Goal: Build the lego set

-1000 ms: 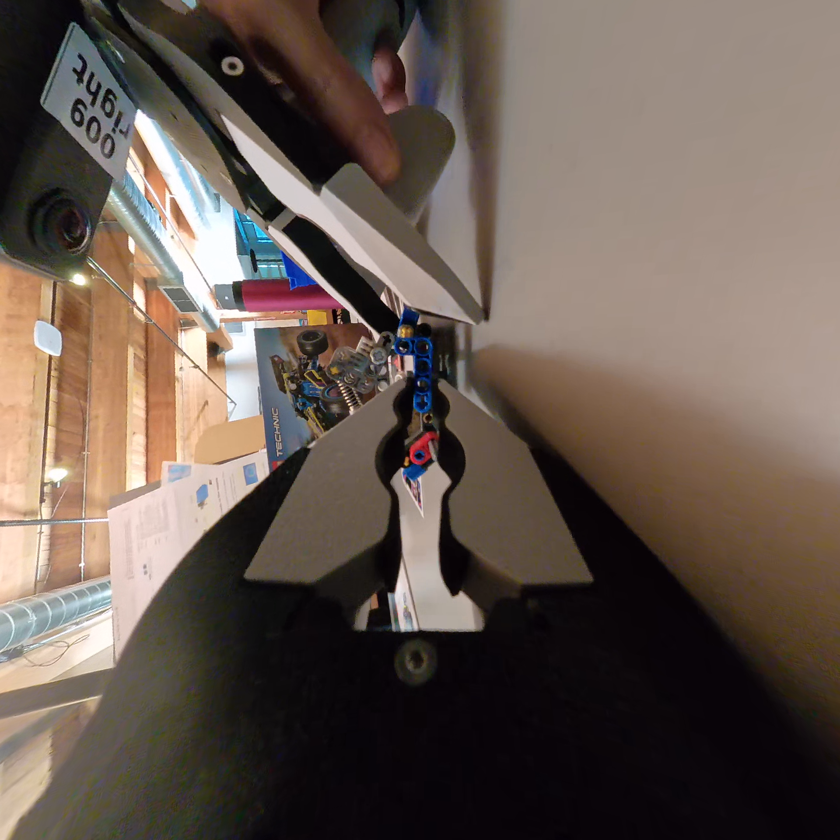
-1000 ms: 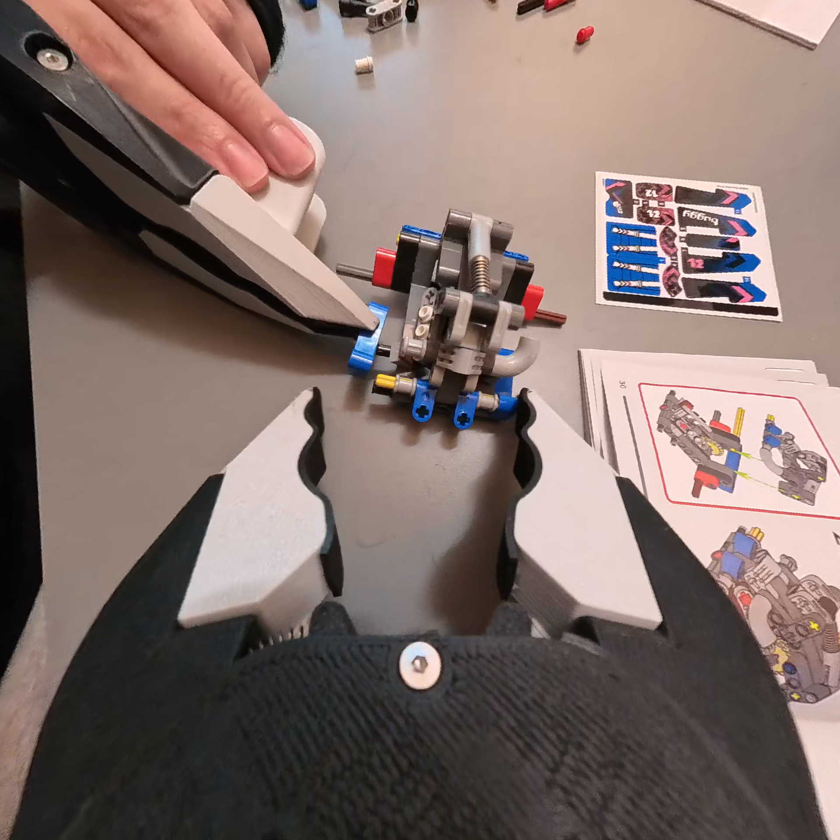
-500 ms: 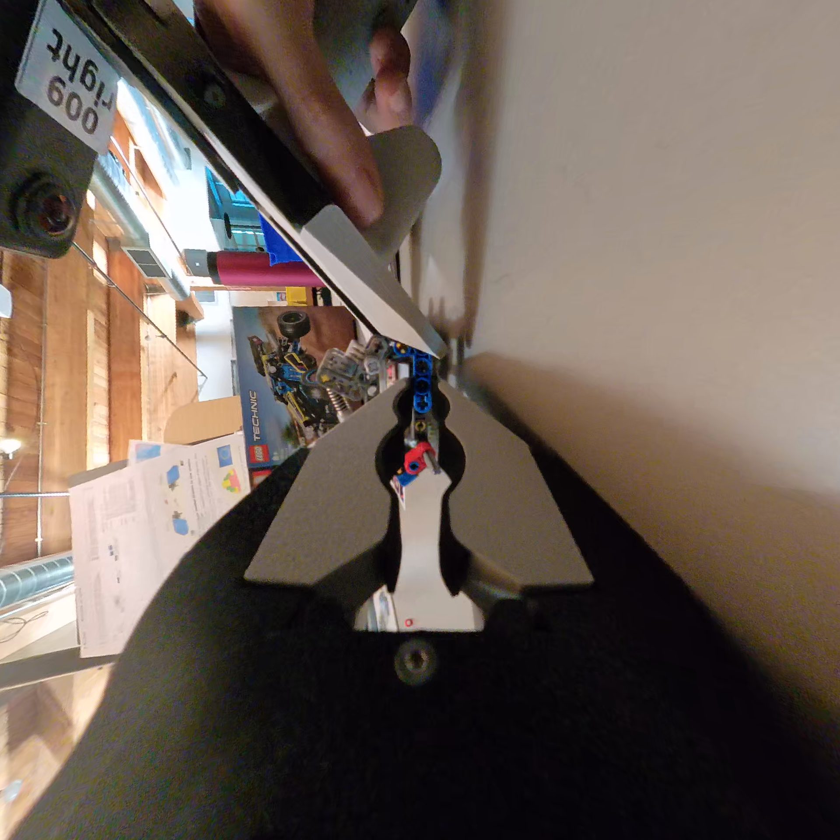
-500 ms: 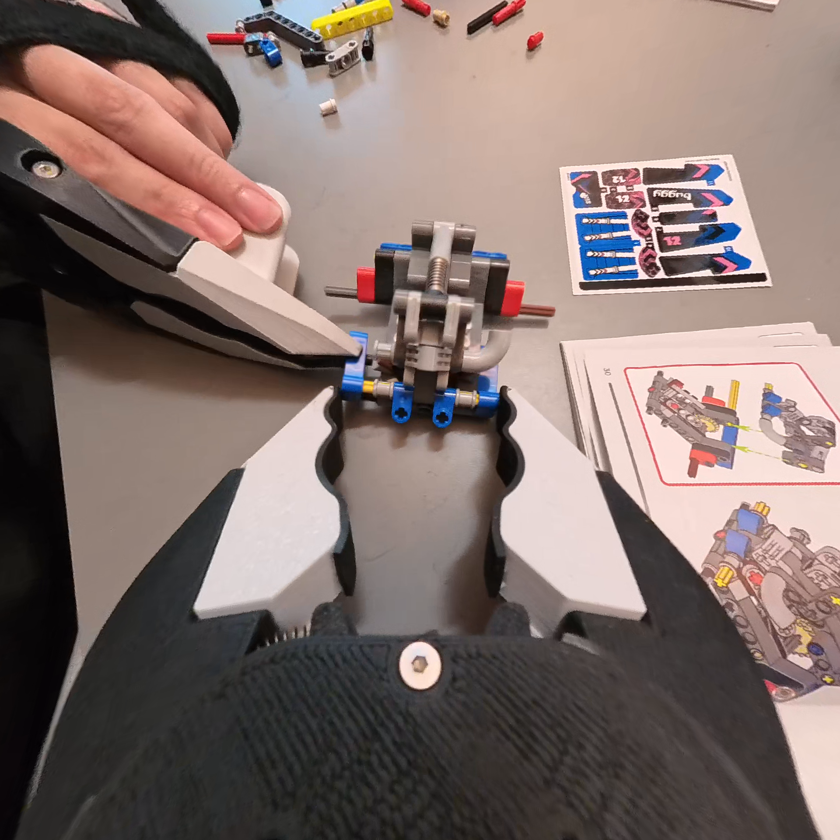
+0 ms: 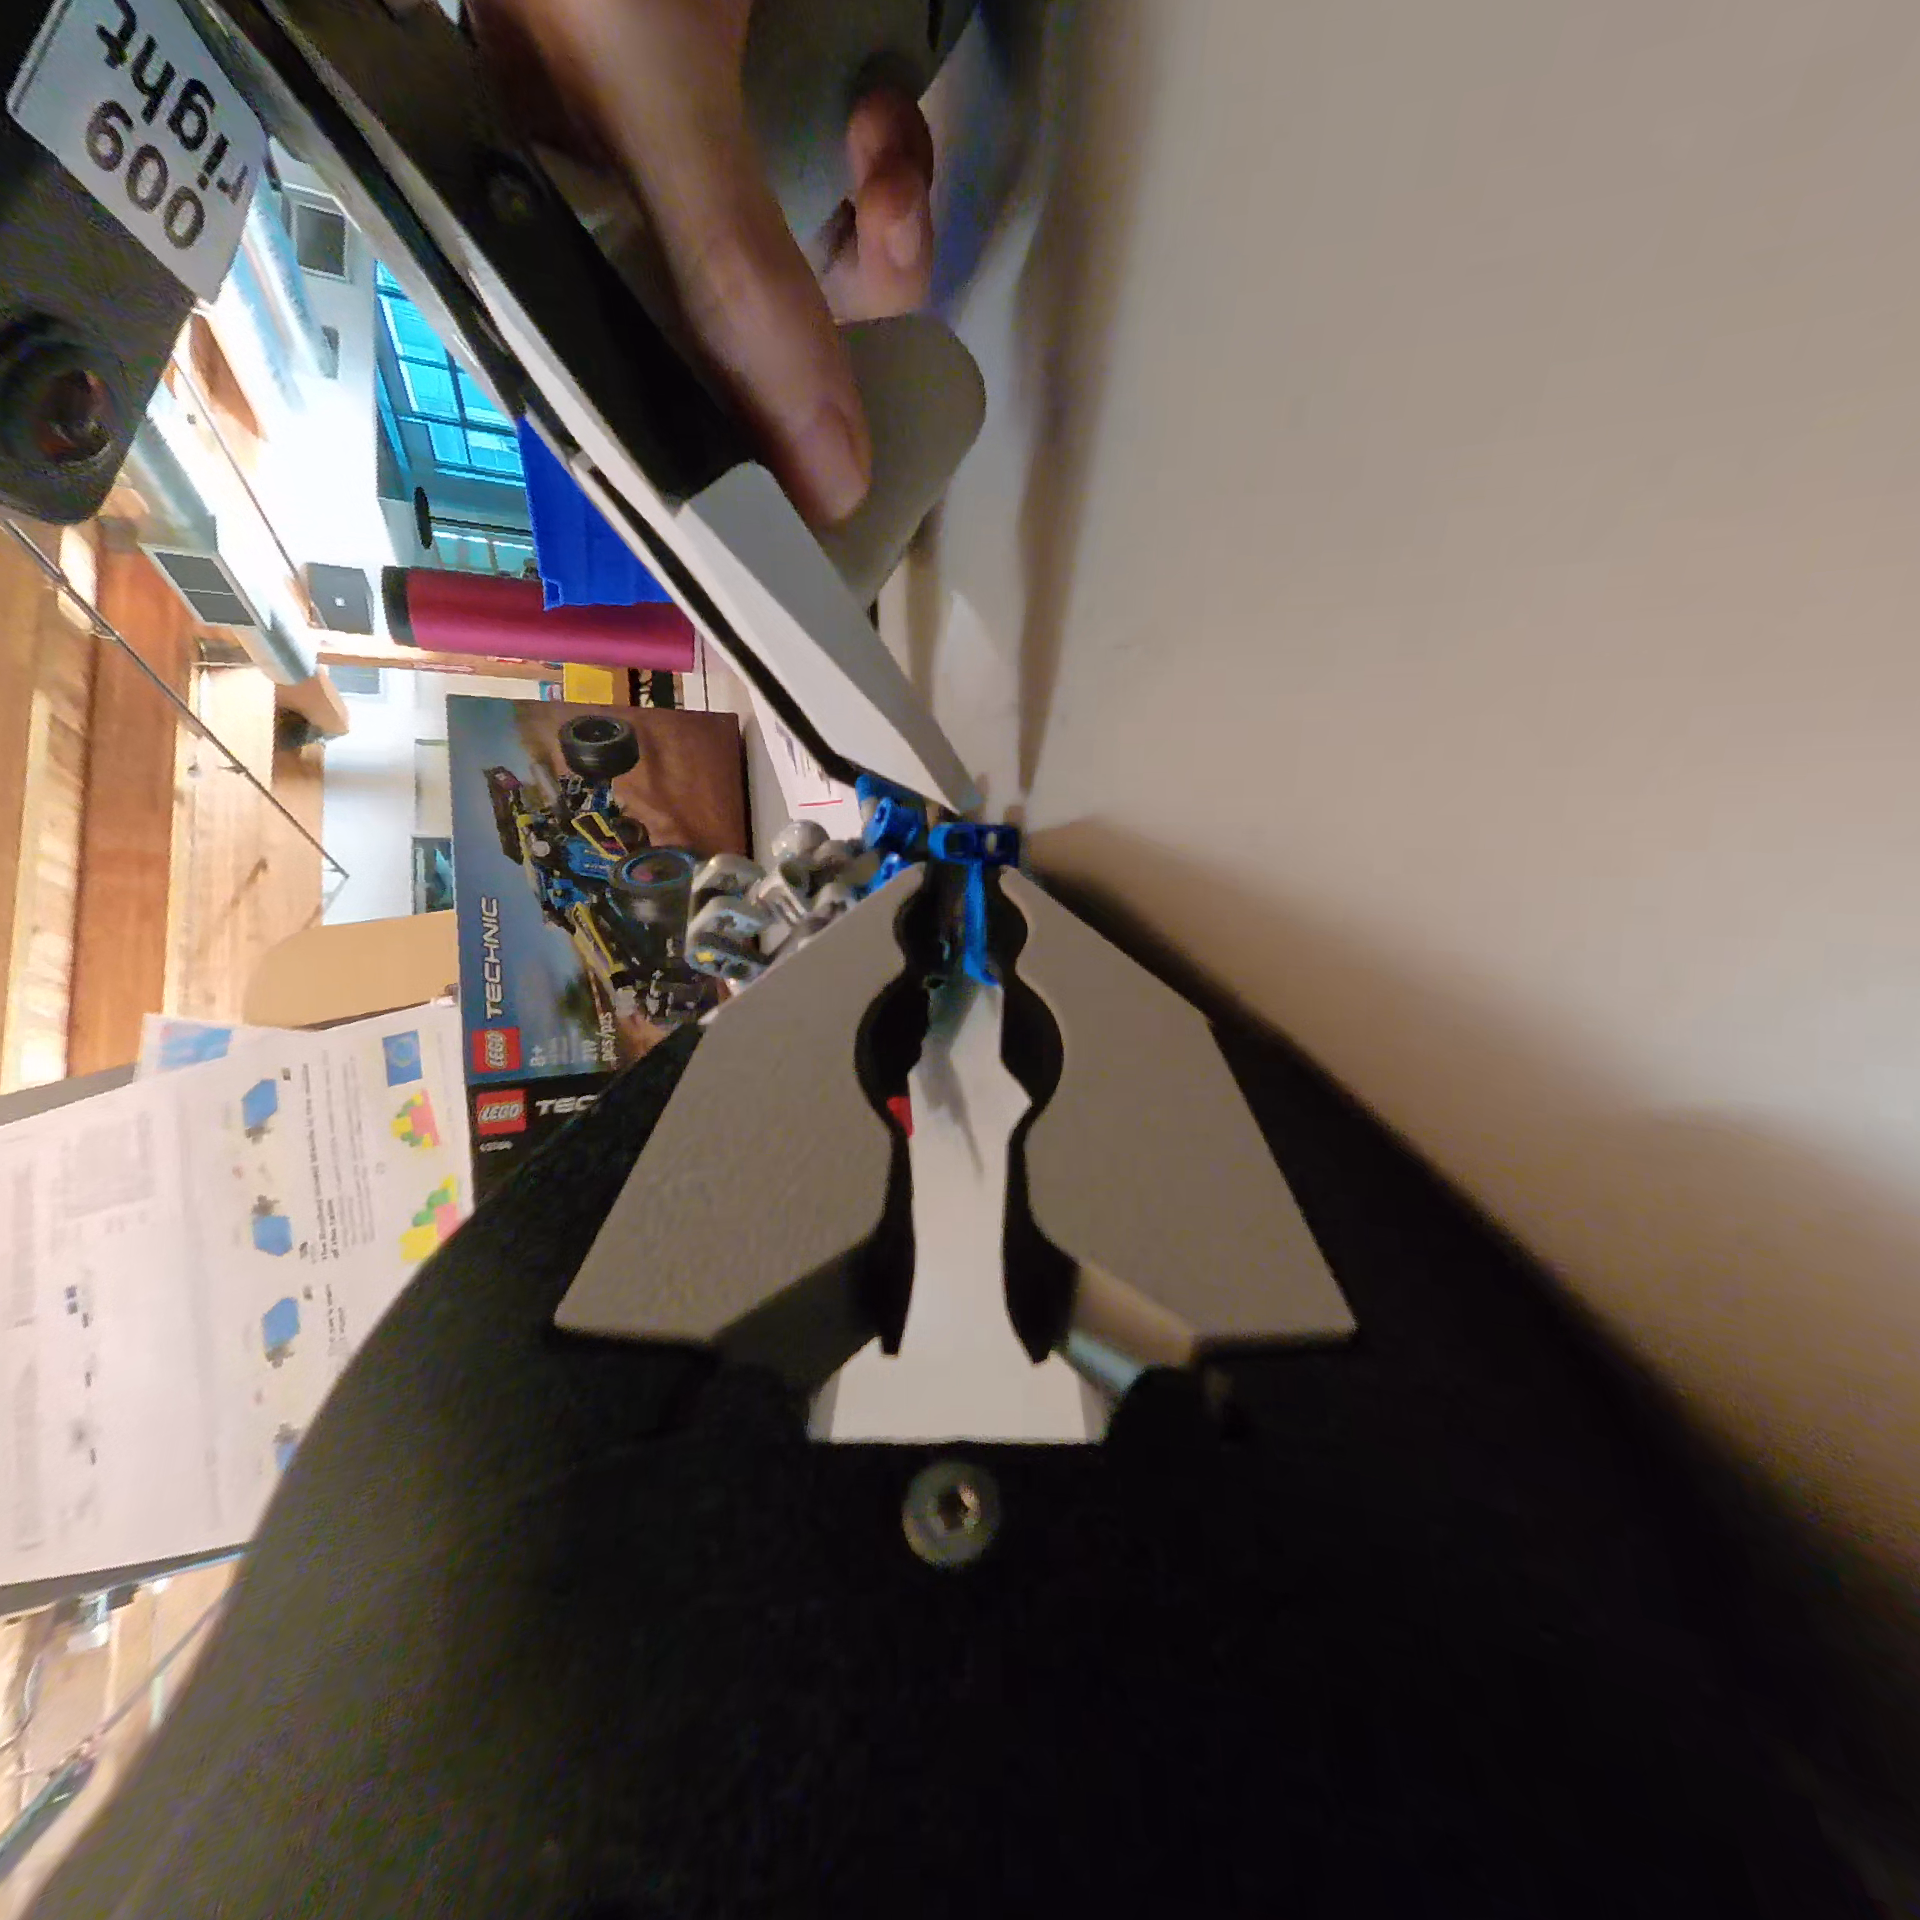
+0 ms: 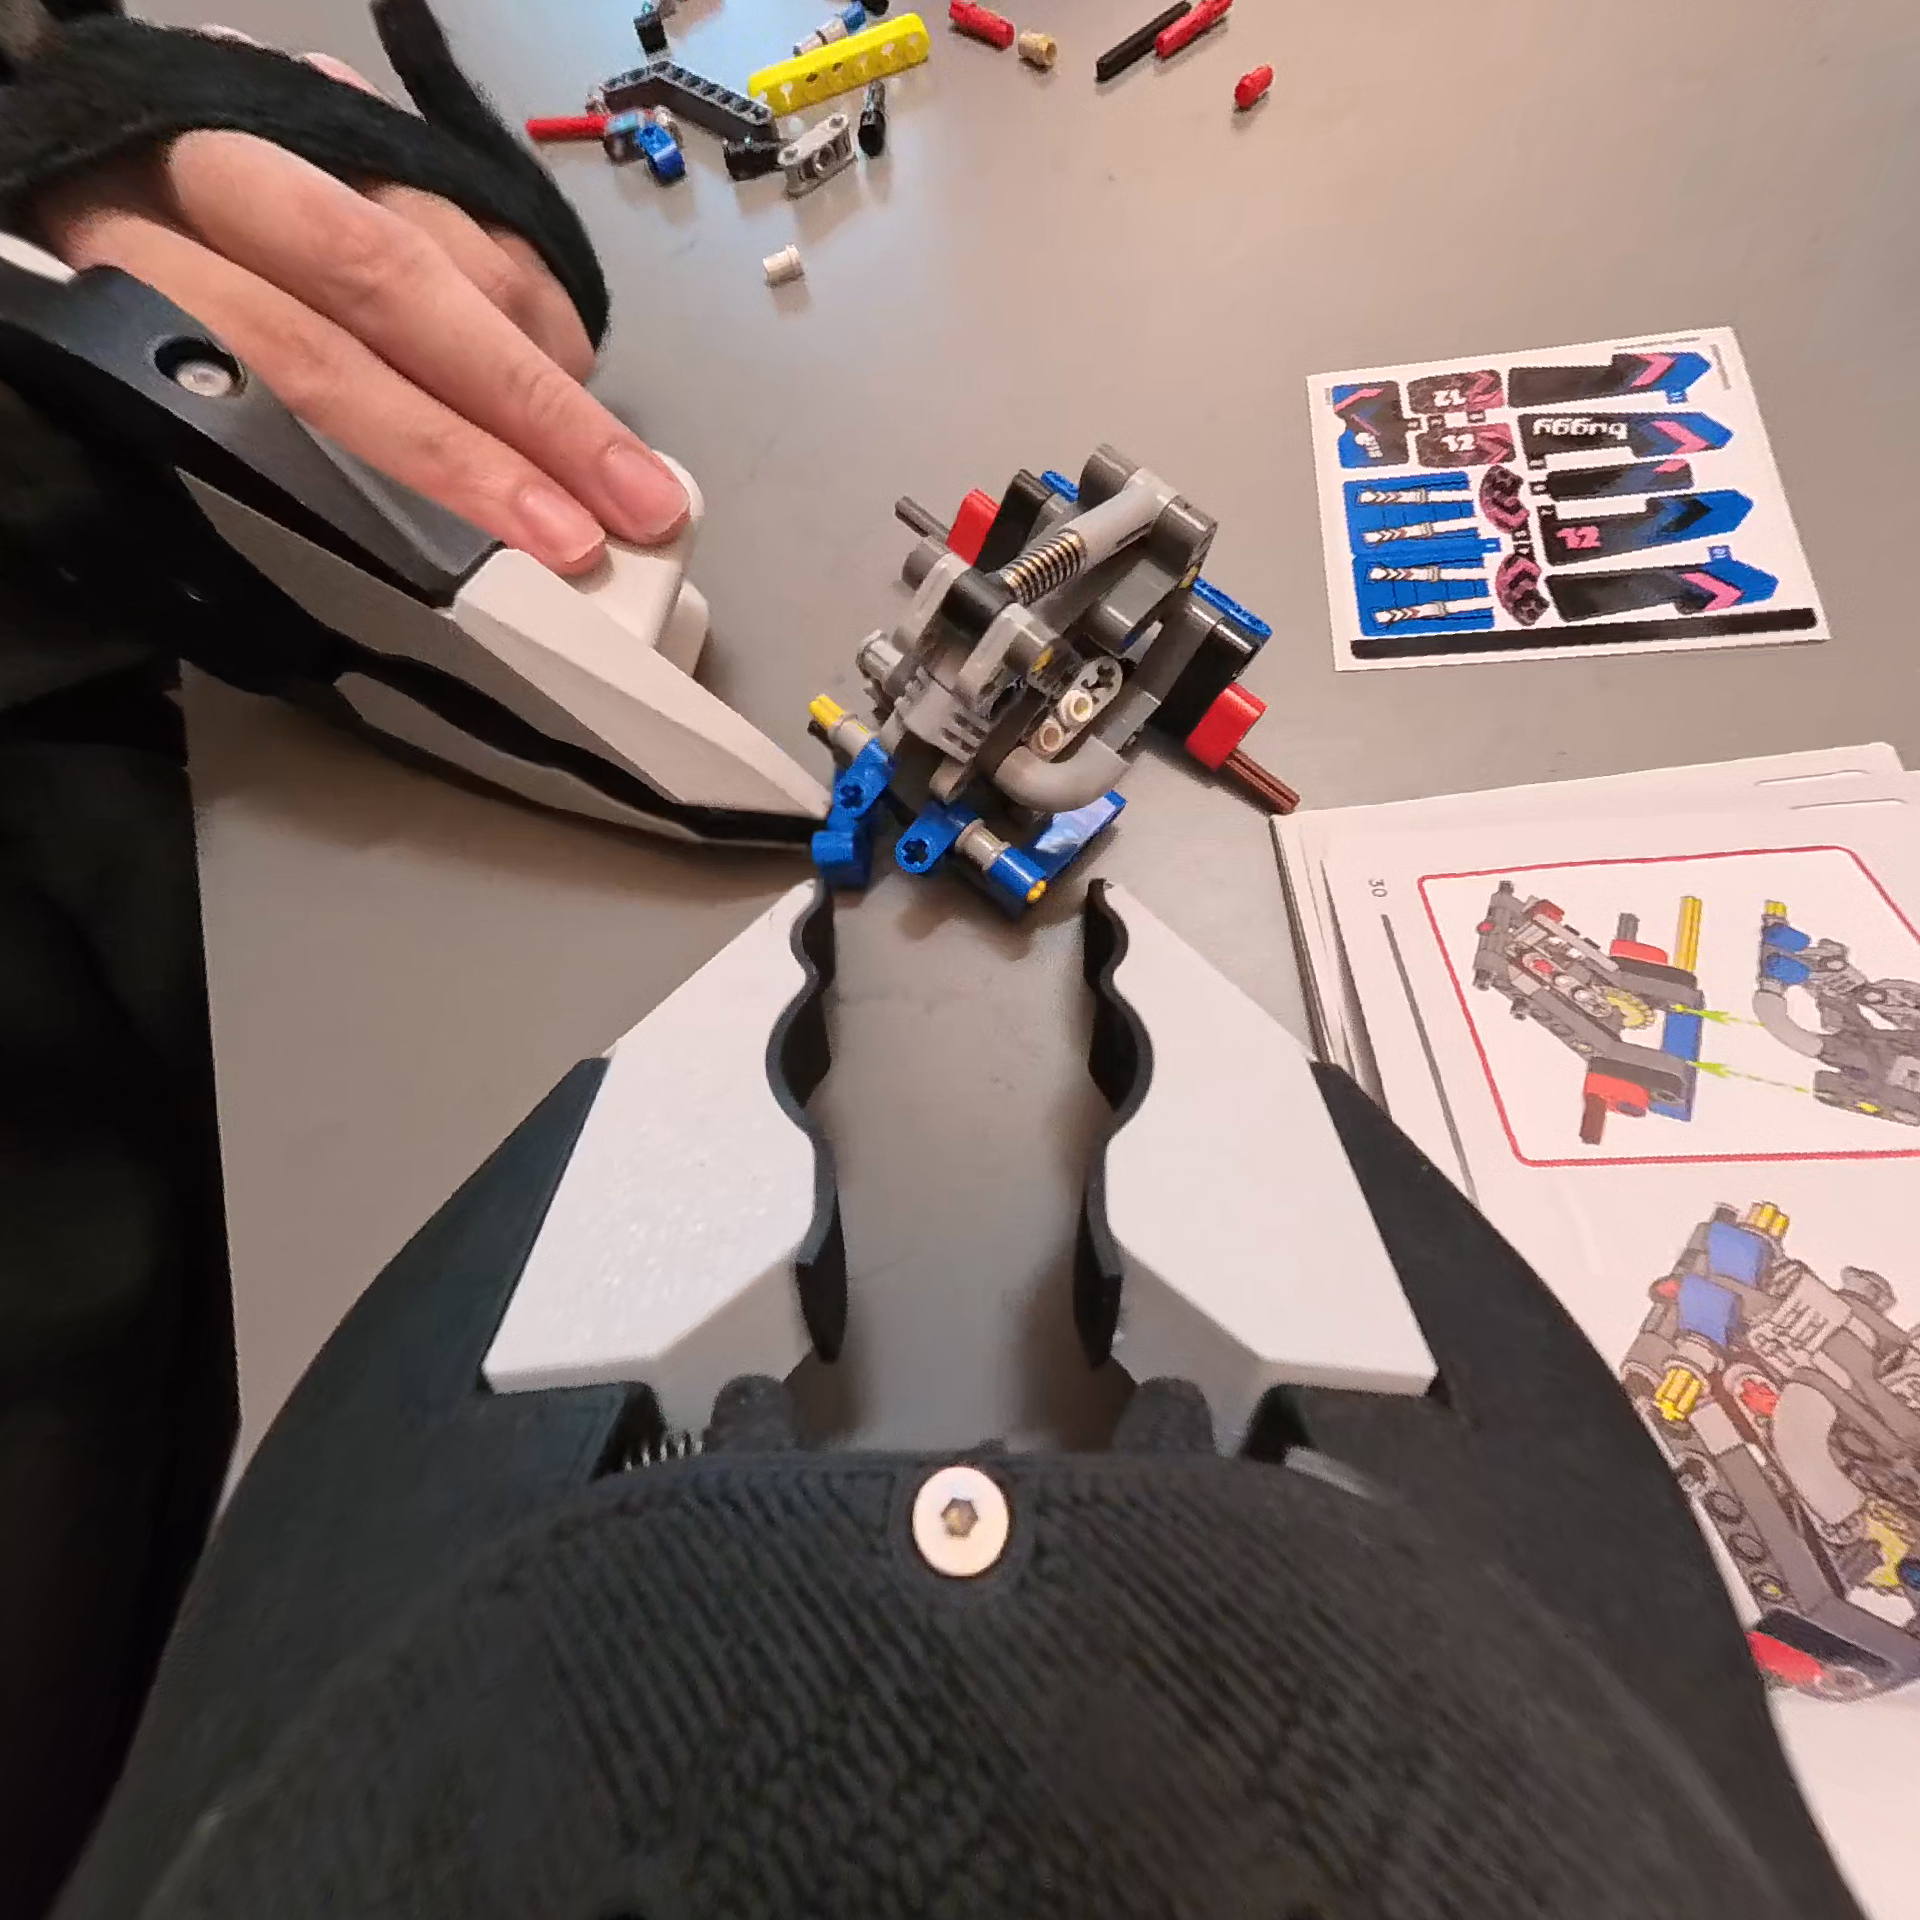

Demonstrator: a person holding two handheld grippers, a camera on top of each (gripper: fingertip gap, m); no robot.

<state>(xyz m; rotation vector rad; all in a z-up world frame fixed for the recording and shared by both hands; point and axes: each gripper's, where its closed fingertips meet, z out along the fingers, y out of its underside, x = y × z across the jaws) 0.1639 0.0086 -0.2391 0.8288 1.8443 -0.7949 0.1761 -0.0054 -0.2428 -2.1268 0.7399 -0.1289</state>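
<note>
The partly built lego assembly (image 6: 1039, 644), grey and black with blue beams, red bushes and a spring, rests tilted on the grey table (image 6: 1039, 312). My left gripper (image 6: 826, 816) comes in from the left, lying low, and is shut on a blue connector (image 6: 852, 821) at the assembly's near left corner. In the left wrist view that gripper (image 5: 961, 883) pinches the blue piece (image 5: 977, 842). My right gripper (image 6: 956, 904) is open and empty, its tips just short of the assembly's blue base. It also shows in the left wrist view (image 5: 935, 795).
A sticker sheet (image 6: 1569, 499) lies at the right, with an open instruction booklet (image 6: 1662, 1039) nearer. Several loose parts (image 6: 790, 94) lie at the far edge. A hand (image 6: 416, 343) holds the left gripper. The set's box (image 5: 582, 883) and printed sheets (image 5: 208, 1247) stand beyond. My left and right fingertips are right by each other.
The assembly has turned and tipped, its blue base now angled to the right. My right gripper's jaws have narrowed. The left gripper stays on the blue corner piece.
</note>
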